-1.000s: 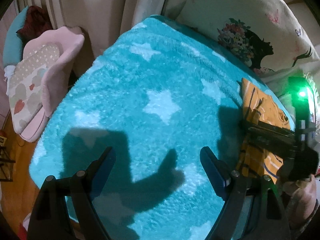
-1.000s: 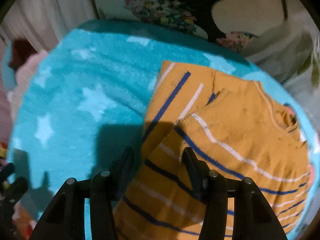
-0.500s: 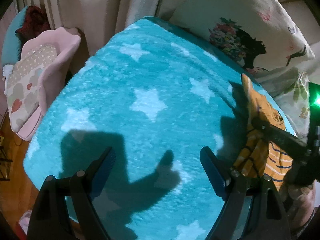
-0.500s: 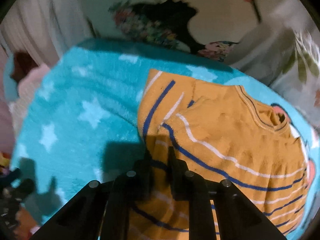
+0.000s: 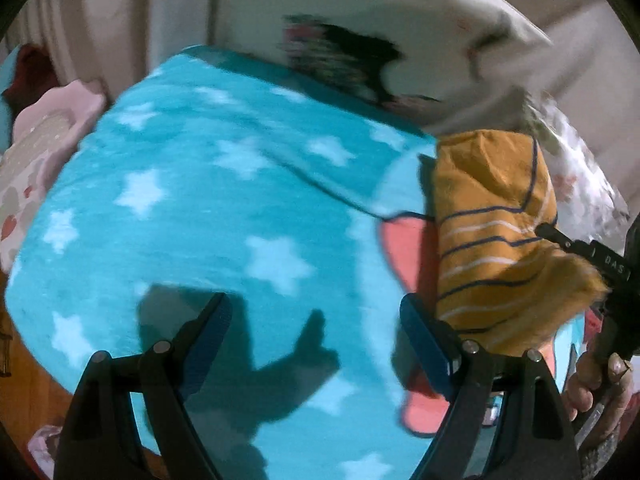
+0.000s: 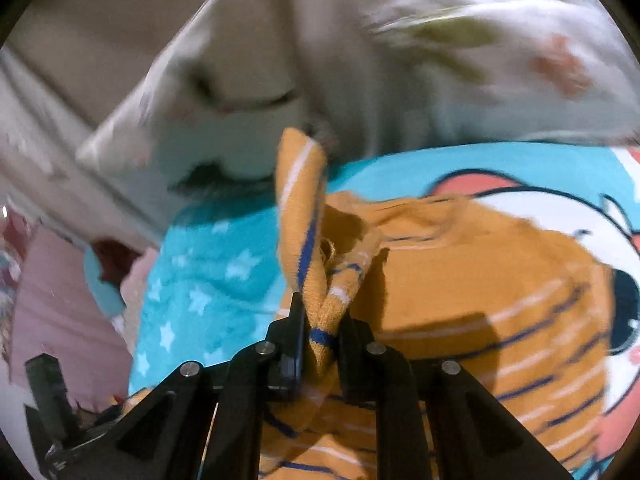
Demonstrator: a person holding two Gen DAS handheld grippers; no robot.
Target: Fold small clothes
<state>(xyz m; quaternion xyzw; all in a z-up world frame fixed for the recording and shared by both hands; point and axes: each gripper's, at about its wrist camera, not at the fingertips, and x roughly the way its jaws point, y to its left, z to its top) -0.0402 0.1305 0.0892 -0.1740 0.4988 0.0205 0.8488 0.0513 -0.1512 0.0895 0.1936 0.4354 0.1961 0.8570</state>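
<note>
A small orange sweater (image 6: 460,280) with blue and white stripes lies on a turquoise star blanket (image 5: 200,200). My right gripper (image 6: 320,320) is shut on a bunched edge of the sweater and holds it lifted, so the cloth stands up between the fingers. In the left wrist view the sweater (image 5: 492,240) hangs raised at the right, with the right gripper (image 5: 576,248) pinching it. My left gripper (image 5: 316,332) is open and empty above the blanket, left of the sweater.
A cartoon print (image 6: 560,200) on the blanket shows under the sweater. White patterned pillows (image 5: 400,40) lie at the back. A pink cushioned chair (image 5: 44,140) stands past the blanket's left edge. Wooden floor (image 5: 24,380) shows at the lower left.
My right gripper closed on the sweater's edge and lifted it, swinging to the right. The sweater rose off the blanket. The left gripper stayed open and shifted toward the sweater.
</note>
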